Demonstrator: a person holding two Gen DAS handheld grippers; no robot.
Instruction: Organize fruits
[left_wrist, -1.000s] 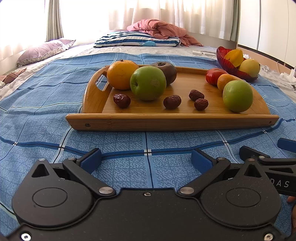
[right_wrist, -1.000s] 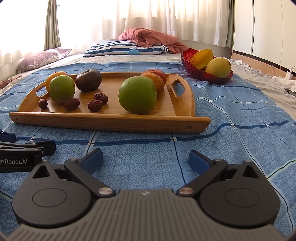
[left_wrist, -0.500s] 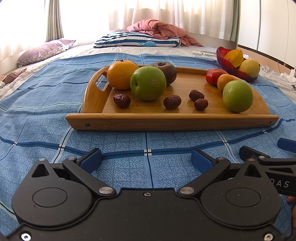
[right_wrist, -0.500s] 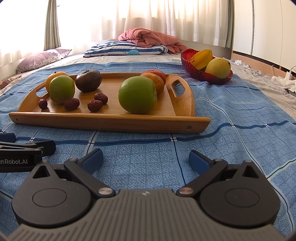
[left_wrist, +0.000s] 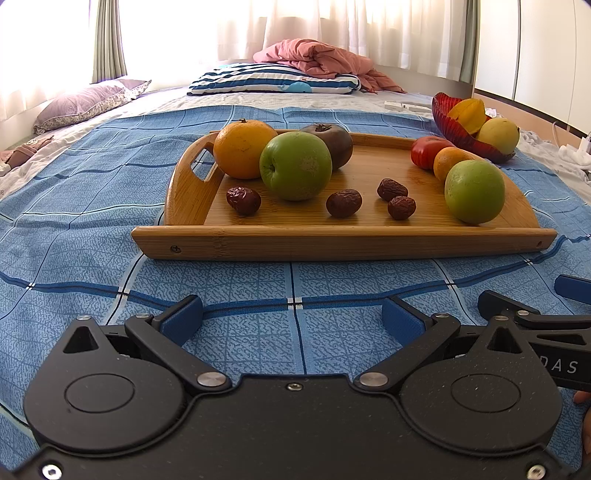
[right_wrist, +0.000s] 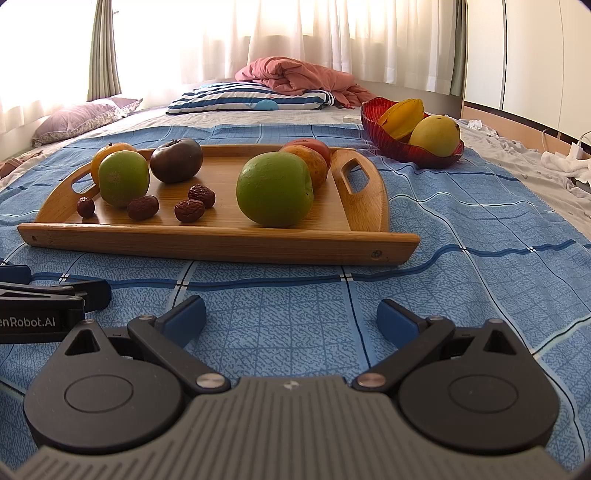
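Bamboo tray (left_wrist: 343, 242) on blue checked bedspread (left_wrist: 92, 229), carrying two green apples (left_wrist: 295, 166) (left_wrist: 474, 192), two oranges (left_wrist: 243, 147) (left_wrist: 448, 162), one dark brown-purple fruit (left_wrist: 334, 142), one red tomato (left_wrist: 424, 151), four wrinkled dried dates (left_wrist: 343, 203). Ribbed red glass bowl (right_wrist: 410, 151) just beyond the tray's right end: one starfruit (right_wrist: 400, 116), one yellow mango (right_wrist: 436, 134). Left gripper (left_wrist: 291, 319) and right gripper (right_wrist: 291, 319) both spread wide, empty, low over the cloth, side by side. Readable: "enRobot.AI", "DAS".

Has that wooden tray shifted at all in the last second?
No. The wooden tray sits on the same lines of the blue bedspread as before.
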